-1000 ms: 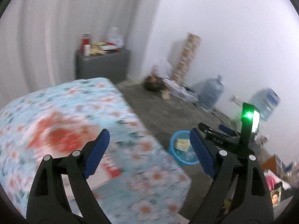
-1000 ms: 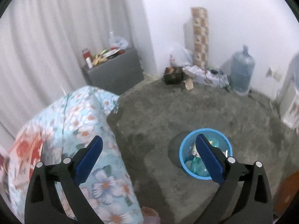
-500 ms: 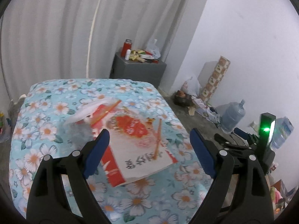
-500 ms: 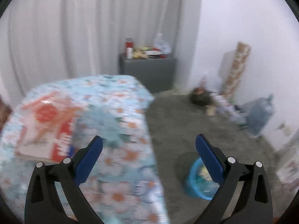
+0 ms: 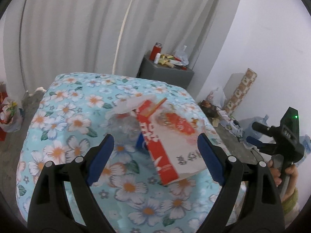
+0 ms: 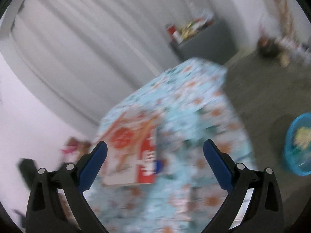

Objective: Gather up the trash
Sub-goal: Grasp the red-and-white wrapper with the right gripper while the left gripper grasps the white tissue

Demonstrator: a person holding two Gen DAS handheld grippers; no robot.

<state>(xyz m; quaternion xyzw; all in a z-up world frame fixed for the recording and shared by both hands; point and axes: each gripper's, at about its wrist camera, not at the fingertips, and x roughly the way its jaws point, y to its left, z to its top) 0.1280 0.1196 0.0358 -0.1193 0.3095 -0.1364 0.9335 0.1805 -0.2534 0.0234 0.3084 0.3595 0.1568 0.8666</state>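
1. Left wrist view: my left gripper (image 5: 155,155) stands wide open and empty. It hovers over the floral tablecloth (image 5: 77,116), lined up, I judge, to reach the trash ahead.
2. Same view: a red-and-white paper bag (image 5: 171,141) lies flat just beyond the fingertips, nearer the right one. It is creased, with printed lettering and a food picture. Clear crumpled plastic (image 5: 124,124) sits ahead left, touching the bag; a white wrapper (image 5: 132,104) lies behind it.
3. Same view, far right: a hand (image 5: 281,174) holds the other gripper, off the table edge.
4. Right wrist view (blurred): my right gripper (image 6: 155,159) is open, holding nothing. The bag (image 6: 132,155) lies ahead left.
5. Same view: a blue basket (image 6: 297,145) sits on the floor far right, already holding rubbish; likely the drop point.
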